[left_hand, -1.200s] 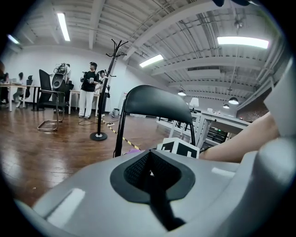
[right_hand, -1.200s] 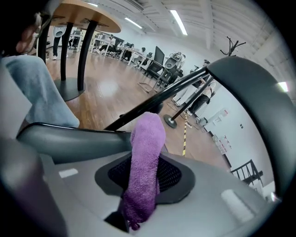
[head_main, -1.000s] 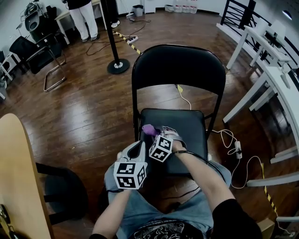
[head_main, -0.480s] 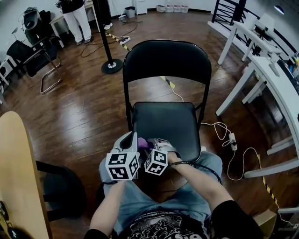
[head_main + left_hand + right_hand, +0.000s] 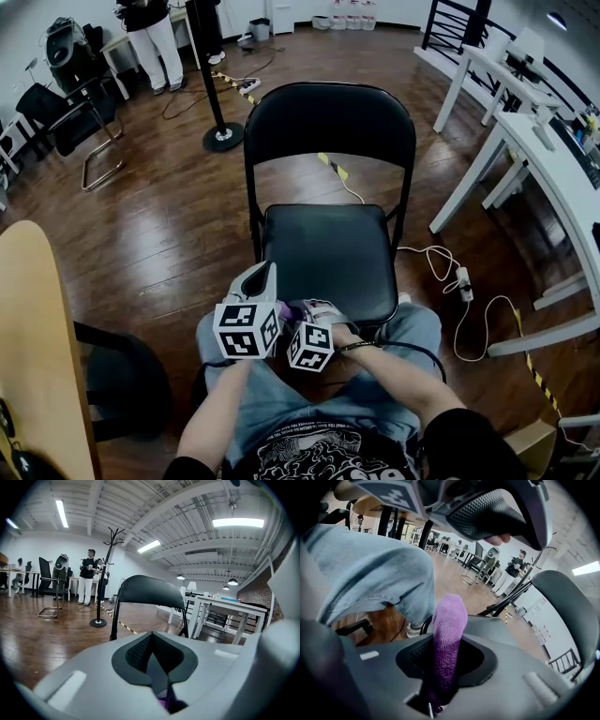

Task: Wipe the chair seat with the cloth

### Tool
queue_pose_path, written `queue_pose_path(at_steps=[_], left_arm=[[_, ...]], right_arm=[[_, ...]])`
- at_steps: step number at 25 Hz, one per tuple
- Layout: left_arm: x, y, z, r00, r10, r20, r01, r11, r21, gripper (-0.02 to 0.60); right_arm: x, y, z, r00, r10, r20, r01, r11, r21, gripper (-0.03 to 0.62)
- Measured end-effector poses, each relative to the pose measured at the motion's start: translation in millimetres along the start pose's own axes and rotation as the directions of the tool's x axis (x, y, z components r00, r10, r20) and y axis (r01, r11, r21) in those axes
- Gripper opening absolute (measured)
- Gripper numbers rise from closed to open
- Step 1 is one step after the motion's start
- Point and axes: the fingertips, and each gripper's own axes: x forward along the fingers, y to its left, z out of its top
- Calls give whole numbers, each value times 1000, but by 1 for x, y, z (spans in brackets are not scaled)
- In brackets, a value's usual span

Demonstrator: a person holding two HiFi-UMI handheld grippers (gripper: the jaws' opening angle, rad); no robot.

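The black folding chair [image 5: 328, 122] stands in front of me, its seat [image 5: 328, 253] bare. My right gripper [image 5: 302, 309] hovers at the seat's near left corner, over my knees, shut on a purple cloth [image 5: 290, 307]. In the right gripper view the cloth [image 5: 447, 634] sticks out upright between the shut jaws of the right gripper [image 5: 443, 660]. My left gripper [image 5: 265, 275] is just to its left, pointing at the seat's left edge. Its jaws meet in the left gripper view [image 5: 153, 660], with the chair back [image 5: 145, 590] beyond and a sliver of purple low down.
A coat stand [image 5: 223, 139] rises behind the chair on the wooden floor. White tables [image 5: 553, 150] line the right side, with a cable and power strip [image 5: 463, 278] on the floor. A wooden tabletop [image 5: 37, 328] lies at my left. A person [image 5: 150, 37] stands far back.
Both grippers have drawn back from the seat toward my lap, the right one carrying the purple cloth off the seat's front. The view has shifted slightly.
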Motion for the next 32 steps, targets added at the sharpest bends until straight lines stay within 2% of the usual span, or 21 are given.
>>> queue_pose_path(at_steps=[6, 10, 13, 20, 24, 27, 32], left_arm=[[3, -4, -2, 1000, -2, -7, 2, 1000, 2, 5], [7, -2, 3, 1000, -4, 3, 4, 1000, -6, 5], [10, -2, 6, 1000, -8, 12, 9, 1000, -12, 5], [25, -4, 10, 999, -31, 12, 31, 1000, 0, 5], [35, -1, 11, 999, -37, 1, 37, 999, 28, 5], [44, 6, 13, 999, -33, -1, 33, 999, 22, 5], [61, 10, 9, 999, -40, -23, 40, 999, 15, 5]], right_arm=[[-2, -6, -1, 1000, -5, 10, 4, 1000, 19, 109], [-6, -27, 0, 999, -29, 29, 27, 998, 62, 110], [-12, -61, 0, 996, -76, 40, 72, 993, 94, 110], [-15, -179, -13, 978, -209, 7, 206, 969, 139, 110], [-8, -230, -26, 971, -238, -29, 240, 962, 129, 110], [6, -259, -38, 968, -242, -58, 248, 963, 111, 109], [36, -290, -58, 963, -243, -117, 252, 965, 73, 109]])
